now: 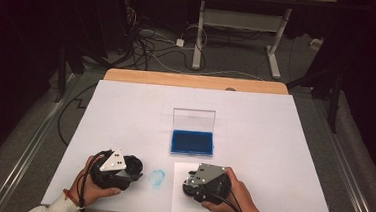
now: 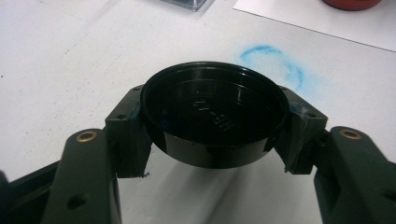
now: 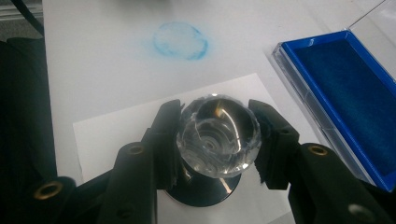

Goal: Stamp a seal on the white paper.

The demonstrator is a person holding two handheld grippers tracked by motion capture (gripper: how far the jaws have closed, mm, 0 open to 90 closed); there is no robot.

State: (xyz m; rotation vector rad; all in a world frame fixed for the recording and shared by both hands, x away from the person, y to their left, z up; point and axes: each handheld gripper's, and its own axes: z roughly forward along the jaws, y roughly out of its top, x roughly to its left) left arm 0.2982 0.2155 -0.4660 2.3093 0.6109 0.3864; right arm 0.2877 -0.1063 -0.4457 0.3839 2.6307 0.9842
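the left claw is closed on a black round cap, one jaw pressed against each side of its rim. the cap is held just above the table near the front edge, left of centre. judged by its look, the cap is thin moulded plastic: light, stiff and smooth-walled, so it could slip or tilt if the grip loosens. hold it across the full diameter, as now.

the right claw is closed on the clear faceted knob of a stamp, whose dark round base sits on a white paper sheet near the front edge, right of centre. the knob is hard and glossy, and the facets give the jaws flat bearing points. grip at the widest part of the knob and keep the stamp upright so the base lands flat.

a blue ink ring marks the table between the two claws. the open blue ink pad, with its clear lid standing upright, lies just behind the sheet near the table centre. its case is probably brittle; press straight down only.
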